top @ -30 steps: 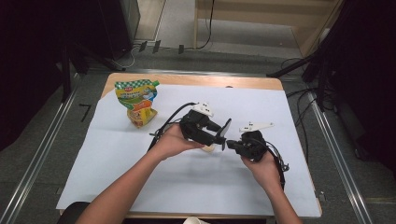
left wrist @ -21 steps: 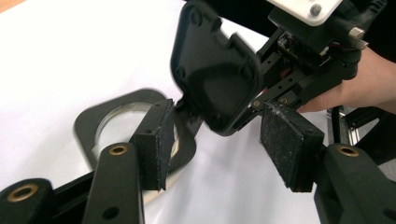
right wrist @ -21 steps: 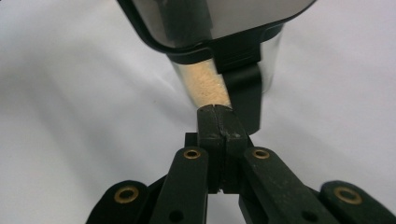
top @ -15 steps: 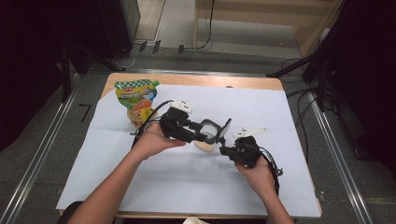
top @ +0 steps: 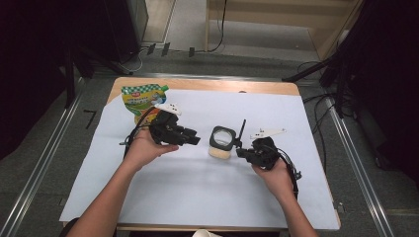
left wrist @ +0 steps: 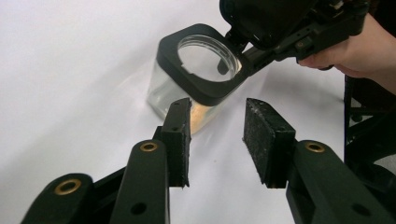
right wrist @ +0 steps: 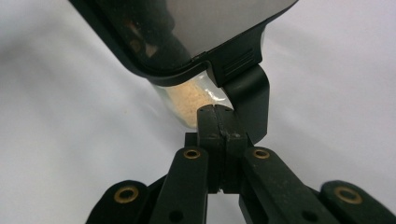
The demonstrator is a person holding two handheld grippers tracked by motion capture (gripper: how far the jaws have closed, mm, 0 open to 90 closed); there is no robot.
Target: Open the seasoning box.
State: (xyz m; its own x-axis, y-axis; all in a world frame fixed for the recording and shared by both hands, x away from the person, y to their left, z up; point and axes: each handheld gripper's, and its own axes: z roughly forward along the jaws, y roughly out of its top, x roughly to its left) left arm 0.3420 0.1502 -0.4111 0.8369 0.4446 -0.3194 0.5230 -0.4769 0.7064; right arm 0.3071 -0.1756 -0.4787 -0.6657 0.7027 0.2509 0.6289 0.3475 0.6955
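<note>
At the middle of the white-covered tabletop, a clear jar, upright, with a square black lid on top and a round opening through that lid. Inside, at the bottom, a little pale powder. Behind the opening, a thin black flap raised on its hinge at the lid's right edge as seen from above. Just right of the jar, the right gripper, held low in the person's hand and aimed at the lid's hinged side. In the right gripper view, fingers shut tight, pad against pad, tips right up against the black hinge piece under the lid; cannot tell whether any thin part is pinched between them. Left of the jar and apart from it, the left gripper, pointed toward the jar. In the left gripper view, fingers partly open, just now closing, with nothing between the pads but bare tabletop; jar close ahead of the tips, not touched. Beyond the jar in that same view, the right gripper's dark body and the hand behind it. At the far left corner of the tabletop, well apart from the jar, a green and yellow pouch, partly behind the left gripper.
</note>
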